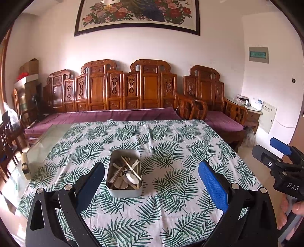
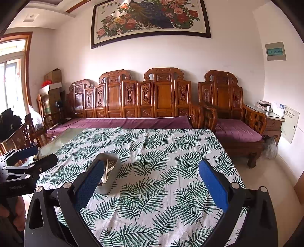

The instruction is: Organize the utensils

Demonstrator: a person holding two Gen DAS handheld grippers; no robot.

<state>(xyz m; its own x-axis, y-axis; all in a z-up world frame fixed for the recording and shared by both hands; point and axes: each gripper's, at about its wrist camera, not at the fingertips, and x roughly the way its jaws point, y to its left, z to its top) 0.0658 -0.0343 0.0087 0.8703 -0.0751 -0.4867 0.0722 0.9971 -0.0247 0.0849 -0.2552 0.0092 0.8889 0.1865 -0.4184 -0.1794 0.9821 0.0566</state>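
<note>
1. Sitting near the middle of the bench (image 1: 171,190) is a grey metal tray (image 1: 124,191) with rounded corners, and it's loaded with a jumble of utensils (image 1: 126,172): pale chopsticks crossed over each other, a couple of metal spoons, and a white ceramic spoon near the front end.
2. From the right wrist view only part of that tray (image 2: 112,171) shows, with chopstick ends poking up, because the blue pad of the tongs blocks the rest.
3. Left tongs (image 1: 152,180) are spread wide with nothing between the pads, hanging above the cloth with the tray framed in the gap, closer to the left pad.
4. Right tongs (image 2: 151,180) are just as wide open and empty too, held over bare cloth to the right of the tray. You can also spot them at the right edge of the left view, off past the bench edge.
5. Bench is covered in a white tablecloth (image 2: 161,152) with green fern leaves, glass top showing at the far left corner.
6. Behind it all is a carved wooden sofa (image 1: 117,91) with purple cushions, and a big flower painting (image 2: 152,17) on the wall.
</note>
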